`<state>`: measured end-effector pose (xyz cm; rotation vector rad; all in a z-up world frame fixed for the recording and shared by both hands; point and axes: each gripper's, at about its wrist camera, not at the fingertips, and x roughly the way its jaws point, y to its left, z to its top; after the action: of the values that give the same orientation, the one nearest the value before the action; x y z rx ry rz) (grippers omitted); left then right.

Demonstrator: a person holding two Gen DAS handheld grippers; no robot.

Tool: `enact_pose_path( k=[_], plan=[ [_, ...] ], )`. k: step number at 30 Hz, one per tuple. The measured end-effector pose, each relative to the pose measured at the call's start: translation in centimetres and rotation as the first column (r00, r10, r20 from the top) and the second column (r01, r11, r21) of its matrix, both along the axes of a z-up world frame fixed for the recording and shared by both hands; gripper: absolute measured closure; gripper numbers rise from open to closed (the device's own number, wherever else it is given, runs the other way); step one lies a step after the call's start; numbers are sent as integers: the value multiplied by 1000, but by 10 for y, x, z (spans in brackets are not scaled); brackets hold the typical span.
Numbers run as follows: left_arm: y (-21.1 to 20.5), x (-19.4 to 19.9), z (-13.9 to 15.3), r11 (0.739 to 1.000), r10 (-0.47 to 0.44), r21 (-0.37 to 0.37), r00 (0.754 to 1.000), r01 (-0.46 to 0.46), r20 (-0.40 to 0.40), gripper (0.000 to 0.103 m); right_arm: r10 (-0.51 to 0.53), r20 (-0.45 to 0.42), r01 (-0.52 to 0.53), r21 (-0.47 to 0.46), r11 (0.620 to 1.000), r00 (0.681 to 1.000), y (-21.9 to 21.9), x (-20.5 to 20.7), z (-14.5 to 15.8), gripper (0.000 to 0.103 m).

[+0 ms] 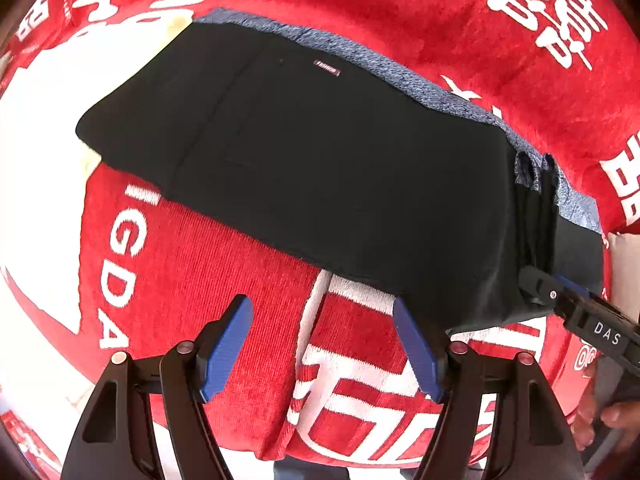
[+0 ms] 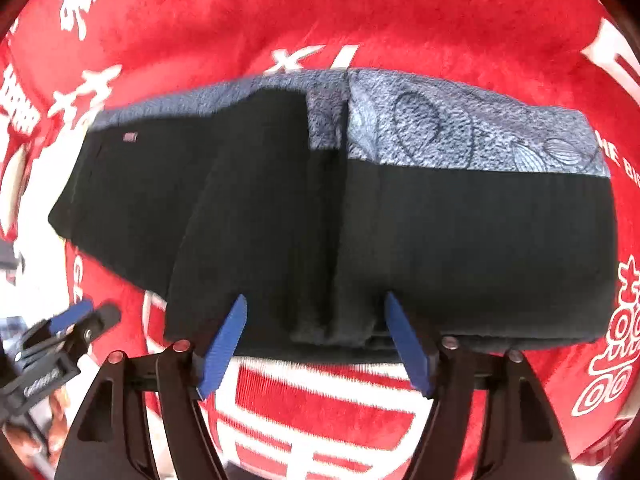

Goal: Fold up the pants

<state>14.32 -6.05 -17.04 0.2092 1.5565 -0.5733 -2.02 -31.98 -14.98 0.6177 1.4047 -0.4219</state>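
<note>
The black pants (image 1: 304, 160) lie folded in a long band on the red blanket (image 1: 420, 12), with a blue-grey patterned lining (image 1: 400, 72) showing along the far edge. In the right wrist view the pants (image 2: 460, 248) fill the middle, with a lengthwise crease near the centre. My left gripper (image 1: 322, 316) is open and empty, just in front of the pants' near edge. My right gripper (image 2: 314, 310) is open, its fingertips at the pants' near edge with the fabric fold between them. It also shows at the right in the left wrist view (image 1: 548, 288), at the pants' end.
The red blanket with white characters (image 2: 320, 392) covers the whole surface. A white patch of the print (image 1: 40, 128) lies at the left. A person's hand (image 1: 600, 420) shows at the lower right of the left wrist view.
</note>
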Motion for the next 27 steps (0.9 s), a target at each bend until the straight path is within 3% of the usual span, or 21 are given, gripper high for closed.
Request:
enact_pose_path(
  k=[6,13,15,22,27],
  plan=[
    [21,8,-4,995,73,-61,996,-76,-49,29,59,-69,-64,-77,995,996,18,15,-3,18],
    [51,38,2,973,163,-161,986,-167,-39,29,116,-97,-126,-102,987,988,29,22,-7,14],
    [62,49,2,958,203,-200,978,-207,-41,29,115,-98,-125,-103,987,989,29,20,-7,13],
    [100,92,-16,866,385,-312,919,-390,-81,29,133,-110,-145,-111,983,985,35,28,-10,12],
    [104,100,-42,808,439,-362,885,-464,-153,29,138,-114,-150,-111,982,984,37,30,-12,12]
  ],
)
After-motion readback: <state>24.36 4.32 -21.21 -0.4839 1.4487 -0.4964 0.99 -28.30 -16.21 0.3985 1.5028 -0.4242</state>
